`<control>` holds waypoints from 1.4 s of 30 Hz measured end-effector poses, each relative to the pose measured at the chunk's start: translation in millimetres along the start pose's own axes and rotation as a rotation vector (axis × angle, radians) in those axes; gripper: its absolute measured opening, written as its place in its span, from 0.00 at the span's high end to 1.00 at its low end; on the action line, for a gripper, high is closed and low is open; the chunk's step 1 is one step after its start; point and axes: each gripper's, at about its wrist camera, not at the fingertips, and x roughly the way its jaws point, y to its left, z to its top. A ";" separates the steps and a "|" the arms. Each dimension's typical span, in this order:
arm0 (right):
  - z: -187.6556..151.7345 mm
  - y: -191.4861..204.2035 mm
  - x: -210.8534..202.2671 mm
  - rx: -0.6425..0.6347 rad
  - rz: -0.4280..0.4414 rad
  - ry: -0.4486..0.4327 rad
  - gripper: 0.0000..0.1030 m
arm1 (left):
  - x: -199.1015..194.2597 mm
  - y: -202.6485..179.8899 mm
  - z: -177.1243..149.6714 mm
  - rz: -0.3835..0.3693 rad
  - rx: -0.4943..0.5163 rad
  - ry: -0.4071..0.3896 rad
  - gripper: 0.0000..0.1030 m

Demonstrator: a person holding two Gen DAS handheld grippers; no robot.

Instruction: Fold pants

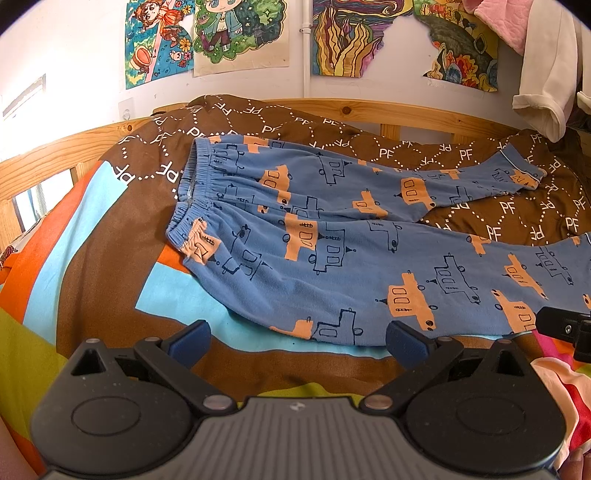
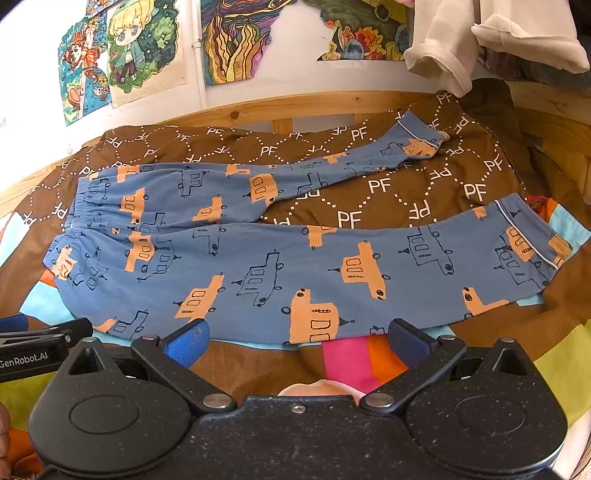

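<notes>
Pants (image 1: pixel 332 236) flat on patterned bedspread (image 1: pixel 110 258) | drawings (image 1: pixel 240 33) on wall | both tongs wide

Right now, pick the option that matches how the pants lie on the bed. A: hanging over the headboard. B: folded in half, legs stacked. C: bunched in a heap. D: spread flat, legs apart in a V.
D: the blue pants lie flat on the bedspread, whose brown PF-print cloth shows between the two legs; both the left gripper and the right gripper are open, short of the near edge.
</notes>
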 end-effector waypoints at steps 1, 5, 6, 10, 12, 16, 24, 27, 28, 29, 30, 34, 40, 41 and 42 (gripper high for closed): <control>0.2 -0.3 0.3 0.000 0.000 0.000 0.01 | 0.0 0.0 0.0 0.000 0.000 0.000 0.00; 0.0 0.2 -0.2 0.001 0.001 0.002 0.01 | 0.0 0.0 0.0 0.000 0.000 0.000 0.00; 0.0 0.1 -0.1 0.001 0.001 0.002 0.01 | 0.0 0.0 0.0 0.000 0.000 0.000 0.00; 3.2 1.2 -1.8 0.002 0.001 0.003 0.01 | 0.0 0.0 0.0 0.000 0.000 0.001 0.00; 0.7 -1.7 2.2 0.003 0.001 0.004 0.01 | 0.0 0.0 0.0 0.000 0.000 0.000 0.00; 0.8 -1.2 1.5 0.003 0.001 0.006 0.01 | 0.0 0.0 0.0 0.000 0.000 0.001 0.00; 0.4 -1.7 0.7 0.005 0.002 0.008 0.01 | 0.0 0.0 0.0 0.000 0.000 0.001 0.00; 0.0 -1.9 1.7 0.006 0.002 0.009 0.01 | 0.0 0.0 0.0 0.000 0.000 0.001 0.00; -2.1 -1.4 1.9 0.005 0.003 0.008 0.01 | 0.0 0.0 0.0 -0.001 0.000 0.001 0.00; -0.1 -1.8 1.6 0.006 0.002 0.009 0.01 | 0.0 0.0 0.0 0.000 0.000 0.001 0.00; 0.2 -2.1 1.8 0.006 0.002 0.010 0.01 | 0.0 0.0 0.0 0.000 0.000 0.001 0.00; -2.2 -1.7 3.9 0.009 0.002 0.020 0.01 | 0.1 -0.1 0.0 0.001 0.001 0.003 0.00; -1.9 1.5 6.8 -0.009 -0.006 0.052 0.01 | 2.6 -1.6 -3.0 0.007 -0.001 0.019 0.00; -0.8 1.2 7.5 -0.013 -0.010 0.059 0.01 | -0.2 -0.9 -3.8 0.007 0.000 0.022 0.00; -0.9 2.1 8.3 -0.018 -0.016 0.068 0.01 | 0.9 0.2 -4.0 0.008 0.002 0.025 0.00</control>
